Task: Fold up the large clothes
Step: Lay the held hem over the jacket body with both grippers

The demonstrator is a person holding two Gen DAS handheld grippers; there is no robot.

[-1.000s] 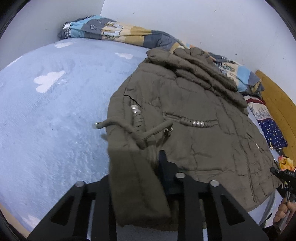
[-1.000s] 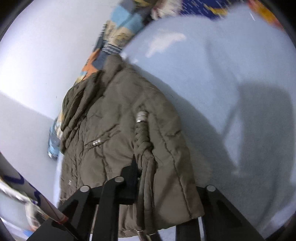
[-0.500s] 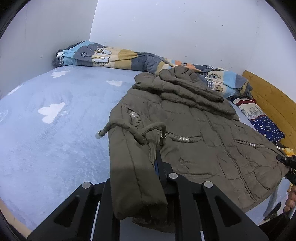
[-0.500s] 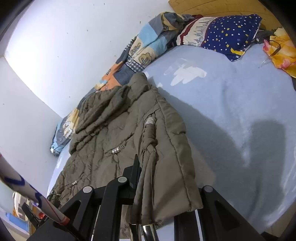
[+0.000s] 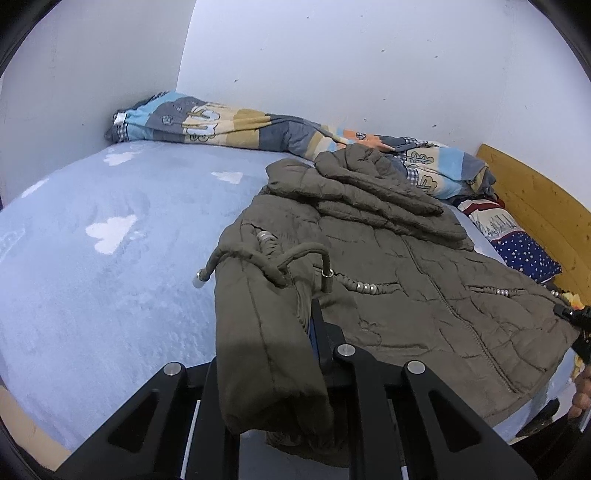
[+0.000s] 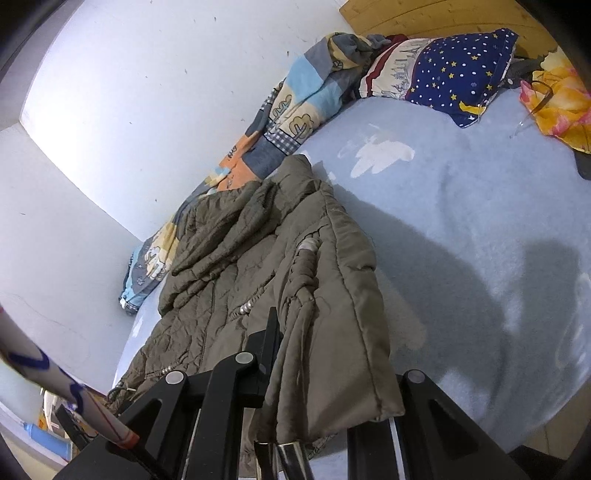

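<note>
Olive quilted jacket [image 5: 388, 280], wrinkled, spread across blue bed [image 5: 110, 280]; sleeves folded over upper part, drawcord [image 5: 266, 258] with metal tips looped at hem. Left gripper [image 5: 314, 332] jaws clamped on one hem corner, right gripper [image 6: 273, 339] jaws clamped on the other. Compared with a second ago: hem raised higher, more wall visible beyond.

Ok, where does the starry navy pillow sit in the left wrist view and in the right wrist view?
Left wrist view: the navy pillow lies at the right edge, against the wooden headboard, beyond the olive jacket.
Right wrist view: the pillow is at the top right, below the headboard.
Shared landmark: the patchwork quilt along the white wall.
</note>
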